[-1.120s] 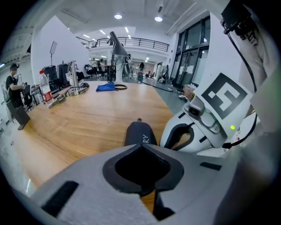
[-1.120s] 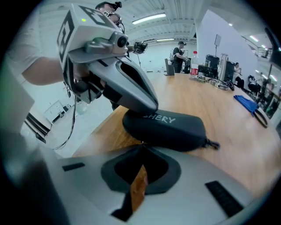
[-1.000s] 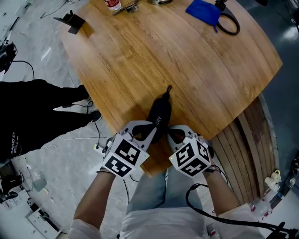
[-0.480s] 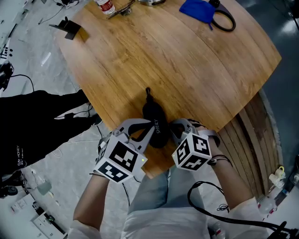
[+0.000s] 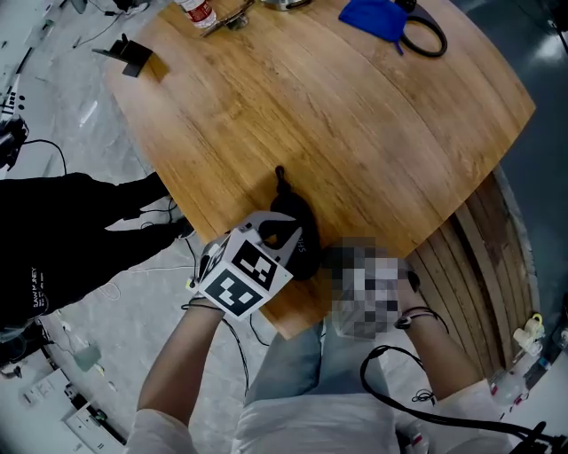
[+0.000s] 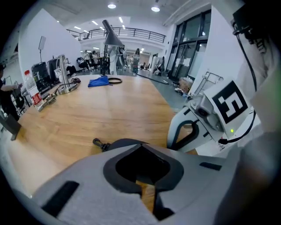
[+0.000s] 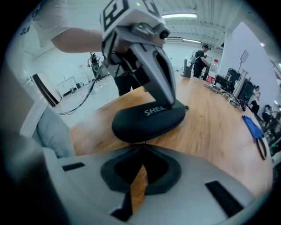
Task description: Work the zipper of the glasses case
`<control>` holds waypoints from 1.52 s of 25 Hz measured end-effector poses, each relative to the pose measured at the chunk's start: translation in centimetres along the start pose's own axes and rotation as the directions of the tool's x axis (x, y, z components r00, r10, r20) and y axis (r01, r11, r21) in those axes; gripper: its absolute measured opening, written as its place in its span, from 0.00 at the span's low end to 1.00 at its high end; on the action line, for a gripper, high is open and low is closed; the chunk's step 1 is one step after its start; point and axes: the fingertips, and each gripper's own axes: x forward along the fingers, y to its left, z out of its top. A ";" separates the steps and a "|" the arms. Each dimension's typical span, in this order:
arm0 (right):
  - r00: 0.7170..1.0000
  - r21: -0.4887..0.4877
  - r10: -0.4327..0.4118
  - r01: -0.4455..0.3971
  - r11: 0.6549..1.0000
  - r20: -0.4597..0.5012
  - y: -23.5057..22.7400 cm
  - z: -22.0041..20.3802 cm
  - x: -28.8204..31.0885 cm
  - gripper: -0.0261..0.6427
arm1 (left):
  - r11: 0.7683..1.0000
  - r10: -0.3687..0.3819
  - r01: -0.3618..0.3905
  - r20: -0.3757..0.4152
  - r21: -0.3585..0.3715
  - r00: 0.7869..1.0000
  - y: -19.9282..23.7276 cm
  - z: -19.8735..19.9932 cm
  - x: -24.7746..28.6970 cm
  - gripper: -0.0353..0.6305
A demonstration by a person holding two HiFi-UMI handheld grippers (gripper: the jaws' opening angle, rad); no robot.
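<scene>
A black glasses case (image 5: pixel 297 217) lies at the near edge of the wooden table (image 5: pixel 355 133), its clip (image 5: pixel 280 177) pointing away from me. My left gripper (image 5: pixel 286 232) is shut, its tips resting on top of the case (image 7: pixel 145 123) by the white lettering; what they pinch, if anything, is hidden. In the right gripper view the left gripper (image 7: pixel 170 103) comes down onto the case lid. My right gripper (image 7: pixel 142 150) is shut, just short of the case's near rim. A mosaic patch covers it in the head view. The left gripper view shows it (image 6: pixel 172 141) beside the case (image 6: pixel 125 143).
A blue cloth (image 5: pixel 377 18) with a black loop (image 5: pixel 428 37) lies at the table's far side, with a bottle (image 5: pixel 197 11) and a black stand (image 5: pixel 129 49) at the far left. Wooden planks (image 5: pixel 479 257) lean at the right. The table edge is right under the case.
The case has turned so its clip points further left. My left gripper has rolled and shifted right onto the case. The right gripper stays close beside it.
</scene>
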 end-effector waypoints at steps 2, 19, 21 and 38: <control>1.000 0.040 0.013 -0.014 0.999 0.004 2.2 -0.2 -0.1 0.04 | 1.000 -0.002 0.002 0.004 -0.007 1.000 0.0 0.0 -0.1 0.06; 0.997 0.224 -0.082 0.077 0.971 0.013 1.2 -1.5 -1.7 0.04 | 1.000 0.025 -0.025 0.007 -0.013 1.000 1.0 -0.8 -2.1 0.07; 0.991 0.188 -0.133 0.132 0.973 -0.007 -1.7 -2.6 -2.5 0.04 | 0.999 0.009 -0.010 -0.048 -0.033 0.999 0.6 -2.3 -2.1 0.07; 0.989 0.094 -0.135 0.140 0.986 -0.056 -8.1 -4.8 -2.5 0.04 | 0.998 -0.014 0.016 0.047 -0.054 0.999 -0.8 4.6 2.9 0.06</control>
